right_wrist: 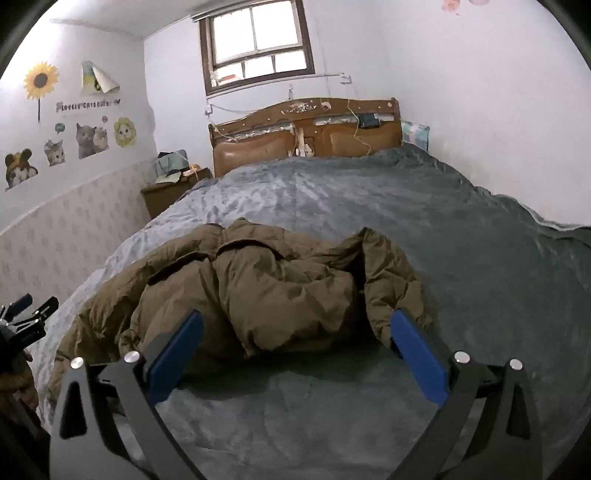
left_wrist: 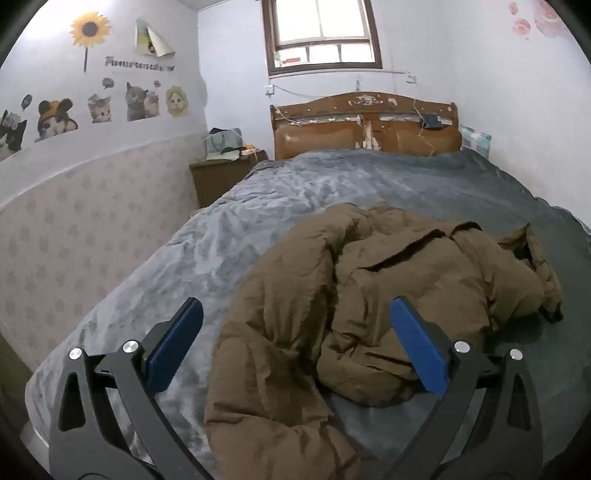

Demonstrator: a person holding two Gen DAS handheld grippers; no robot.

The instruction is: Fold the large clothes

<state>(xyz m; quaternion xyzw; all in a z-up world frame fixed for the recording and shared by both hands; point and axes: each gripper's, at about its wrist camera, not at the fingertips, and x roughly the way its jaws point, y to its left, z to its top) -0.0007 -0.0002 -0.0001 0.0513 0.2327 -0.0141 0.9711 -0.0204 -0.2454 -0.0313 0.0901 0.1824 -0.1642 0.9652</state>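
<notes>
A brown padded coat (left_wrist: 369,295) lies crumpled in a heap on the grey bedspread (left_wrist: 295,184) near the foot of the bed. My left gripper (left_wrist: 295,310) hovers above its near left part, jaws wide open, blue pads (left_wrist: 173,347) apart with nothing pressed between them. In the right wrist view the same coat (right_wrist: 258,288) fills the middle, and my right gripper (right_wrist: 295,321) stands open just short of its right end, over bare bedspread (right_wrist: 480,240). At the left edge of that view the left gripper's fingertips (right_wrist: 26,306) show.
A wooden headboard (left_wrist: 365,125) stands at the far end under a window (left_wrist: 321,33). A brown nightstand (left_wrist: 221,173) with bags and clutter sits left of the bed. A sticker-covered wall (left_wrist: 92,110) runs along the left; a pillow (left_wrist: 476,140) leans at the far right.
</notes>
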